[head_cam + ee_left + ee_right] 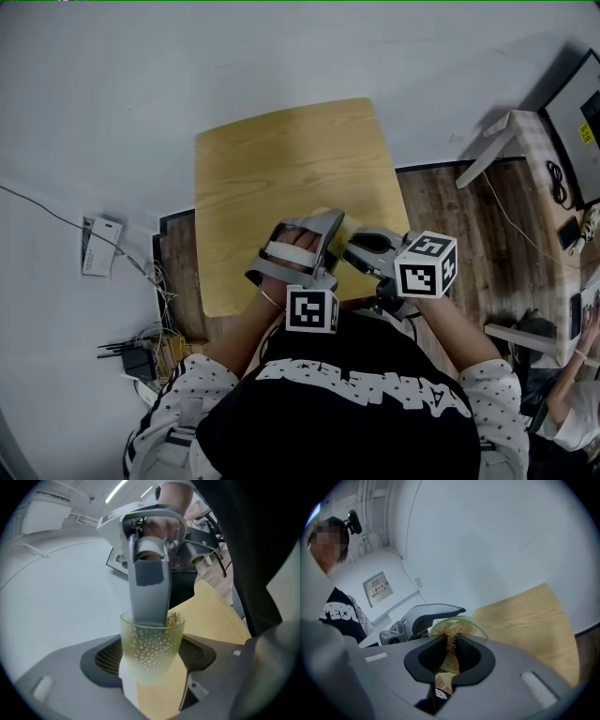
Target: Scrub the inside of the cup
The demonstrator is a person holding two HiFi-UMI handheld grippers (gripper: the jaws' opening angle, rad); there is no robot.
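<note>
Pale grey-white surface (187,66) fills the upper half and left side of the head view; wall or floor, cannot tell. Light yellow wooden table (281,169) sits at frame centre, its top bare apart from the tools at its near edge. Dark wood floor planks (450,216) show to the right of the table and in a strip along its left edge. At the right edge stands a second pale desk (525,141) with a monitor (577,112), and another person (572,412) is partly visible at lower right. A tangle of cables (141,347) lies at lower left. The left gripper (151,667) has its jaws pinched on either side of a translucent yellow-green cup (151,653) with a dotted texture, held above the table's near edge, just below frame centre in the head view. The right gripper (449,663) has its jaws pressed nearly together on a tan fibrous scrubber (449,632). In the left gripper view a grey finger of the right gripper reaches down into the cup's mouth, with scrubber fibres poking above the rim.
</note>
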